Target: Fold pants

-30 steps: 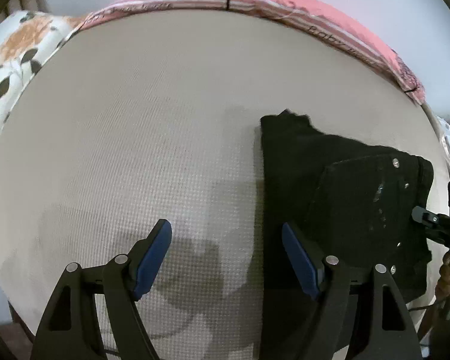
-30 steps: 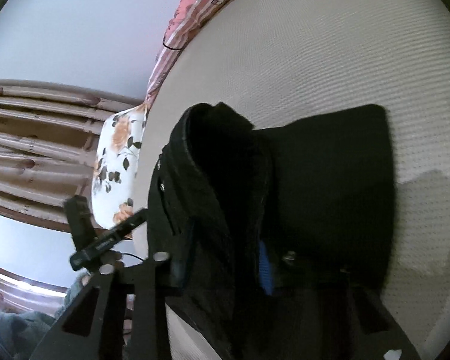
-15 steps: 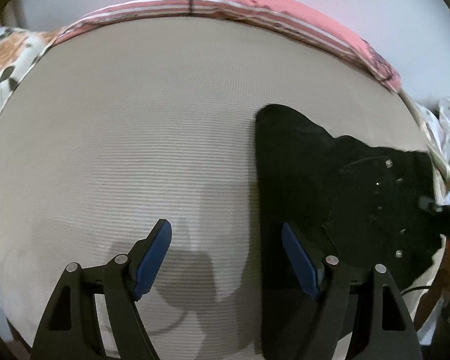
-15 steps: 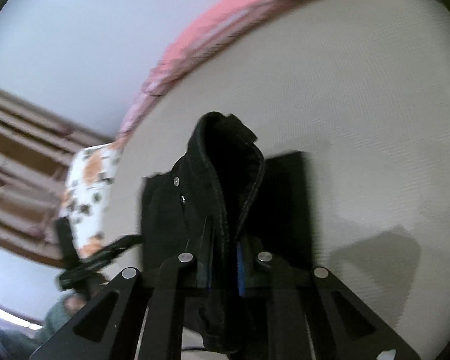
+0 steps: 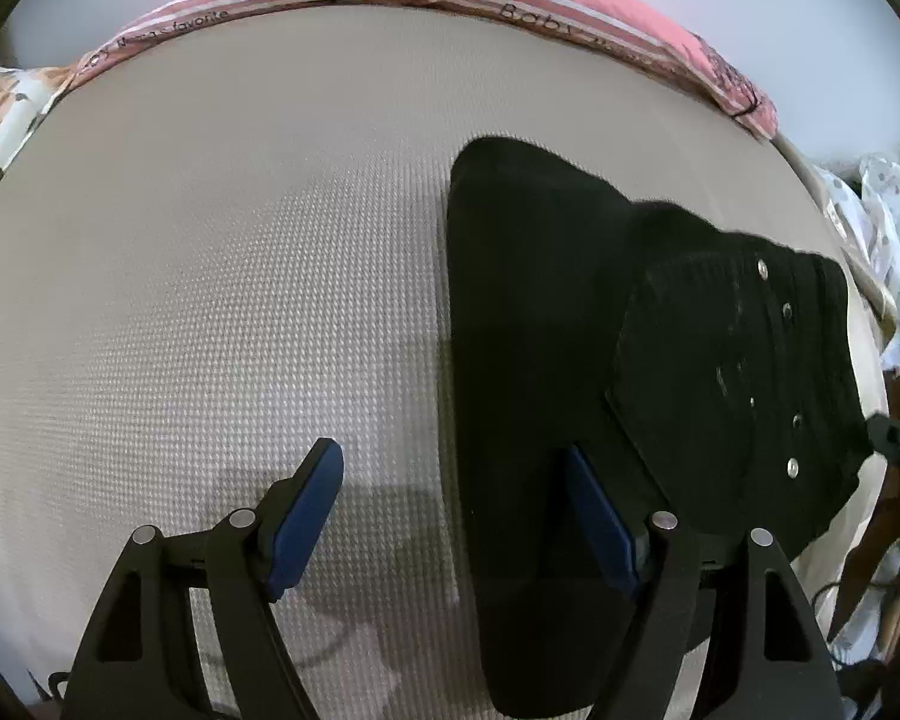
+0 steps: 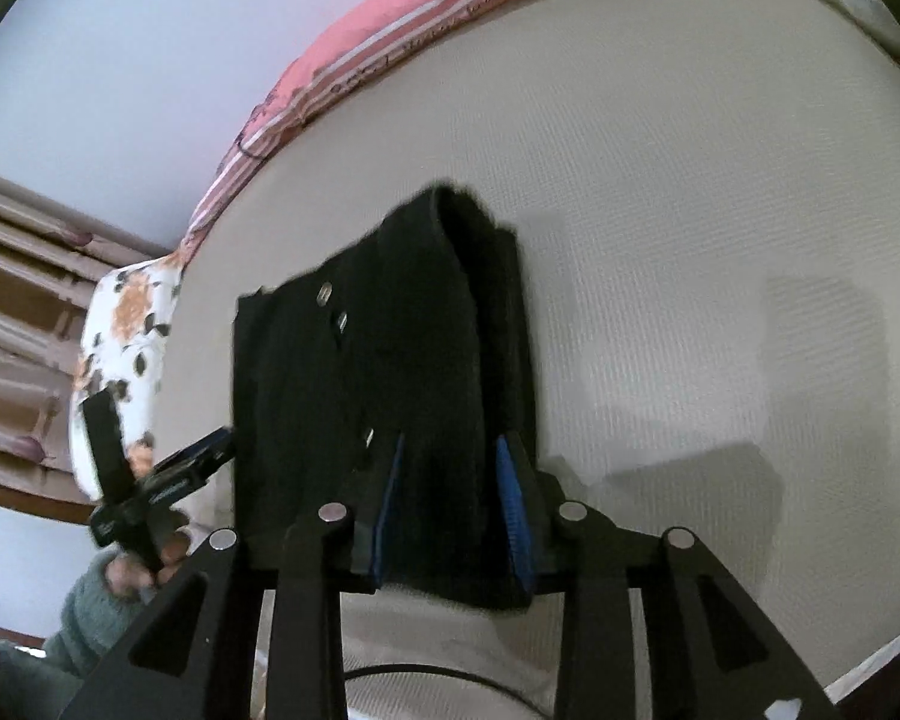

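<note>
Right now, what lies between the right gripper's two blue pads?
In the right wrist view, a raised fold of the black pants runs between the right gripper pads, which have just been opening; whether they touch it is unclear.

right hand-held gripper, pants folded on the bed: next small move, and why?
Probably lift the right hand-held gripper clear. Its jaws have just been opening, and a fold of the black pants sits between its pads without being pinched. The pants lie folded on the bed, and the left hand-held gripper hangs open beside them.
</note>
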Motion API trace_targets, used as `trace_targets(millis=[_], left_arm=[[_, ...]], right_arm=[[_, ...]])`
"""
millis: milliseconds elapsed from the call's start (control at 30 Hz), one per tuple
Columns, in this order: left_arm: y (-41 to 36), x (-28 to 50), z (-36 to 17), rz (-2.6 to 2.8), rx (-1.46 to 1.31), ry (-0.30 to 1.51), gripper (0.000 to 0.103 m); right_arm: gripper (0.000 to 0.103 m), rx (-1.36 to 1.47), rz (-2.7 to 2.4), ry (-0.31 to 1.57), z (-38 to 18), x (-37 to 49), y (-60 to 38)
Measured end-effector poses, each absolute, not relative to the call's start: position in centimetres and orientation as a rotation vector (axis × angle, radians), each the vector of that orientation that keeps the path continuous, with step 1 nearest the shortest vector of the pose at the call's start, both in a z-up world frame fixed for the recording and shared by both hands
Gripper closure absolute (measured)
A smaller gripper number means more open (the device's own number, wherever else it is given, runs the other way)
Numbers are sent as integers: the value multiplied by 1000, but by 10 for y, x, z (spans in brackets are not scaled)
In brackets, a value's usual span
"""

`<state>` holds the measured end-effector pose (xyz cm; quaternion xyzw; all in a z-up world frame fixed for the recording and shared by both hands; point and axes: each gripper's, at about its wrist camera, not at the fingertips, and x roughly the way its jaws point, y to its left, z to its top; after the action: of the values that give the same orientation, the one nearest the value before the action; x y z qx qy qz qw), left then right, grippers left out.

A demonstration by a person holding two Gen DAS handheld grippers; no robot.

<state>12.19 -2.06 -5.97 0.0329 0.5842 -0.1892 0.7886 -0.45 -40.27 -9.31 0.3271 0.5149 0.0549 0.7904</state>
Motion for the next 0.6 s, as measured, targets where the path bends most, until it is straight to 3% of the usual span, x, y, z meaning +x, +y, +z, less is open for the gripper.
trace_targets(millis=[67,333,600], left_arm=[[-21,118,-60,-411,82,1254,27],[-24,106,-54,-438,107,1248,27],[-39,92,-67,-432,204,1223,26]], right_arm=[[90,683,81,1094,-93,-11,-398],[92,627,62,1074,-66,-26,-382],[92,567,-22,1172,-105,-21,-379]])
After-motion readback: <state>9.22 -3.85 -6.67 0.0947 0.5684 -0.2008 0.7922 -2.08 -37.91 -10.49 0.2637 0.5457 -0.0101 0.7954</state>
